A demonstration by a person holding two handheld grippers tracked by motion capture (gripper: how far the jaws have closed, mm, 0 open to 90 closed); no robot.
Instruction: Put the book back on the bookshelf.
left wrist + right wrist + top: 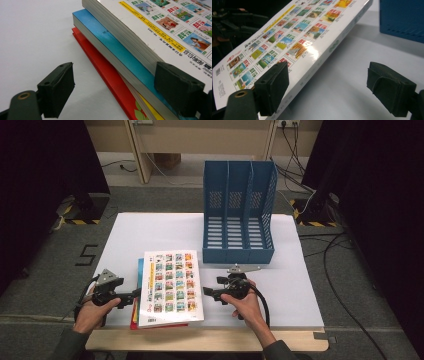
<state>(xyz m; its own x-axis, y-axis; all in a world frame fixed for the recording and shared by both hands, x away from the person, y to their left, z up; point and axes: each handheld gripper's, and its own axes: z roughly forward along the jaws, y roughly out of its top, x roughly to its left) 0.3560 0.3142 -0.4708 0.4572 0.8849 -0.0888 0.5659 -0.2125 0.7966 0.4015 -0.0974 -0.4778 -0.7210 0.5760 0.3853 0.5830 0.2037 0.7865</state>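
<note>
White book (pixel 170 287) atop stack, near table's front edge; cover a grid of small coloured pictures, barcode at one corner, yellow strip of print too small to read. Left gripper view: blue book (pixel 117 53) and red book (pixel 105 72) beneath. Left gripper (pixel 134 293) jaws spread, one pad at white book's page edge. Right gripper (pixel 206 293) jaws spread, just beside its spine. Blue file rack (pixel 239 212) beyond.

High view: looking forward and down over the whole tabletop (pixel 150 227).
Gripper views: each riding low, facing the book stack (pixel 140 47) closely from opposite sides.
</note>
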